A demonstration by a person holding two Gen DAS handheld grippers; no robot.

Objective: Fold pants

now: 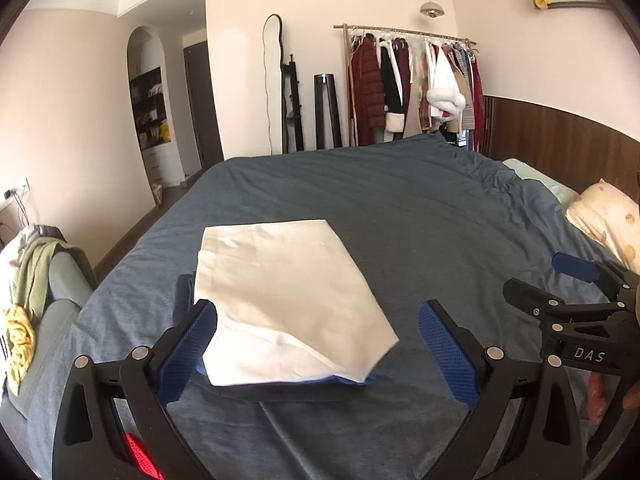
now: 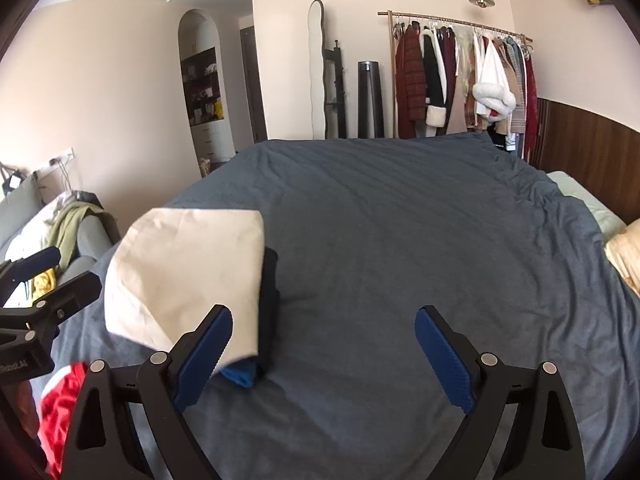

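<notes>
Textured blue pads [image 1: 188, 352], folded cream pants [image 1: 280, 292]

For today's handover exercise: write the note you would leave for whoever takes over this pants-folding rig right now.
Left claw: open, holding nothing, pointed at the pants.
Right claw: open, holding nothing, over bare duvet just right of the pants.
Pants: cream, folded into a compact stack lying on the duvet, on top of a folded blue garment and a dark one.
Done: the fold looks finished and both claws are clear of it.
Left: probably only a tidy-up; the near right corner sticks out unevenly.
</notes>
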